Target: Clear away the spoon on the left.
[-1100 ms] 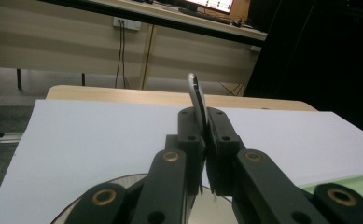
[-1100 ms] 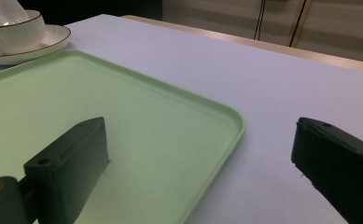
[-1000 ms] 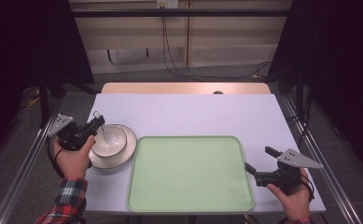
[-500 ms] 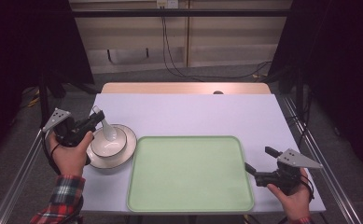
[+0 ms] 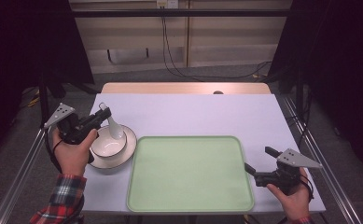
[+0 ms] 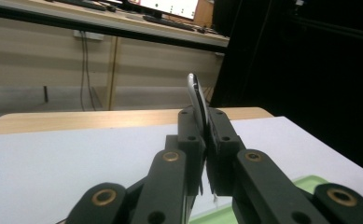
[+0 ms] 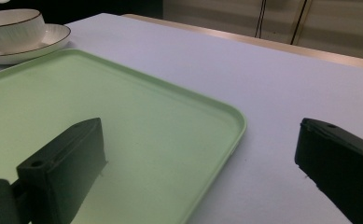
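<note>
A white spoon (image 5: 112, 124) is pinched by its handle in my left gripper (image 5: 103, 115), which is shut on it. The spoon slants down toward the far rim of a white bowl (image 5: 107, 146). That bowl sits on a white plate (image 5: 124, 156) at the table's left. In the left gripper view the spoon (image 6: 196, 95) stands edge-on between the closed jaws of the left gripper (image 6: 206, 133). My right gripper (image 5: 259, 159) is open and holds nothing, just off the right edge of a light green tray (image 5: 191, 172). The right gripper view shows that gripper (image 7: 200, 140), the tray (image 7: 100, 102) and the bowl (image 7: 12, 28).
The tray lies bare in the middle of the lavender table top (image 5: 193, 116). A wooden strip (image 5: 184, 88) runs along the far edge. Metal rails (image 5: 16, 172) flank both sides, and cables (image 5: 170, 56) hang behind the table.
My left gripper has risen with the spoon, lifting its scoop end out of the bowl. The right gripper has stayed where it was.
</note>
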A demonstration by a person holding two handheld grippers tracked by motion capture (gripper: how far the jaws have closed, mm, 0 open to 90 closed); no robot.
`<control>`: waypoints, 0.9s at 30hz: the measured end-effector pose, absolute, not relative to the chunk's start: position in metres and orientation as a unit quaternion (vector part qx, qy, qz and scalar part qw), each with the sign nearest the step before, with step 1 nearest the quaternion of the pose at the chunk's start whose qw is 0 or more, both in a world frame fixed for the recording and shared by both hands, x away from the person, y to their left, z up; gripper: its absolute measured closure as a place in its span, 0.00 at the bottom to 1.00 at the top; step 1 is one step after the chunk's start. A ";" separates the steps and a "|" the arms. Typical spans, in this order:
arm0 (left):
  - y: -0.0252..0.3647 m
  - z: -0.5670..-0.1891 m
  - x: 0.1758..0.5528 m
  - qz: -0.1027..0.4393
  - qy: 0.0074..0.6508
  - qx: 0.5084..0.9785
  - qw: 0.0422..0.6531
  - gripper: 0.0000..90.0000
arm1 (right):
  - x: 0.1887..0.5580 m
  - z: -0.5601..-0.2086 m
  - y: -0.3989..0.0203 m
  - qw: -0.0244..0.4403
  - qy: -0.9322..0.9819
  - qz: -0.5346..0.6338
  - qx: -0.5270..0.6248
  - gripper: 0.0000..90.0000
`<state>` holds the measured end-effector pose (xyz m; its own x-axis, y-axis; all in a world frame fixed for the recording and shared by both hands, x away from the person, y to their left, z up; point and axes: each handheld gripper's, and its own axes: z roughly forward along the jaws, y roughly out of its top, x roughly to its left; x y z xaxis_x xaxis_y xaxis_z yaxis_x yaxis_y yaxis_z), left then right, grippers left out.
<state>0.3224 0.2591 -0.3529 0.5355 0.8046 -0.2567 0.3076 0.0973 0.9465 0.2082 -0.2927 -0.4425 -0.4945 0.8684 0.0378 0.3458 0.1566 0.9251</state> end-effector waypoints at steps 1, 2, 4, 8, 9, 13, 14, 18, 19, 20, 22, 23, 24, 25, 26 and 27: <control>0.258 -0.353 0.322 0.206 0.433 0.642 0.599 0.95 | 0.208 -0.443 -0.292 0.267 0.712 0.489 0.427 0.01; 0.255 -0.353 0.322 0.202 0.432 0.643 0.600 0.95 | 0.208 -0.443 -0.292 0.267 0.712 0.490 0.428 0.01; 0.250 -0.352 0.321 0.195 0.425 0.647 0.603 0.95 | 0.208 -0.443 -0.292 0.266 0.714 0.490 0.424 0.01; 0.244 -0.351 0.320 0.183 0.417 0.653 0.605 0.95 | 0.208 -0.443 -0.292 0.266 0.714 0.492 0.422 0.01; 0.241 -0.351 0.320 0.183 0.415 0.655 0.604 0.95 | 0.208 -0.443 -0.292 0.264 0.715 0.492 0.421 0.01; 0.233 -0.350 0.318 0.176 0.406 0.663 0.604 0.95 | 0.208 -0.443 -0.292 0.263 0.716 0.492 0.419 0.01; 0.231 -0.351 0.318 0.171 0.402 0.665 0.606 0.95 | 0.208 -0.443 -0.292 0.263 0.716 0.493 0.417 0.00; 0.225 -0.354 0.317 0.164 0.399 0.669 0.606 0.95 | 0.208 -0.443 -0.292 0.263 0.718 0.495 0.414 0.01; 0.224 -0.354 0.317 0.162 0.399 0.670 0.605 0.95 | 0.207 -0.443 -0.292 0.262 0.718 0.495 0.413 0.01; 0.223 -0.355 0.316 0.162 0.398 0.672 0.603 0.95 | 0.207 -0.443 -0.293 0.261 0.719 0.495 0.413 0.01; 0.220 -0.357 0.315 0.159 0.397 0.673 0.604 0.95 | 0.207 -0.443 -0.293 0.260 0.718 0.495 0.414 0.01; 0.220 -0.358 0.315 0.158 0.396 0.673 0.604 0.95 | 0.207 -0.443 -0.293 0.261 0.719 0.495 0.413 0.00; 0.219 -0.359 0.314 0.155 0.395 0.674 0.605 0.95 | 0.207 -0.443 -0.293 0.260 0.719 0.494 0.414 0.00; 0.218 -0.359 0.314 0.155 0.395 0.676 0.603 0.95 | 0.207 -0.443 -0.294 0.260 0.718 0.495 0.415 0.00; 0.217 -0.360 0.313 0.153 0.393 0.678 0.602 0.95 | 0.207 -0.443 -0.294 0.260 0.718 0.495 0.414 0.00; 0.216 -0.361 0.312 0.153 0.395 0.677 0.602 0.95 | 0.207 -0.443 -0.294 0.259 0.719 0.495 0.414 0.00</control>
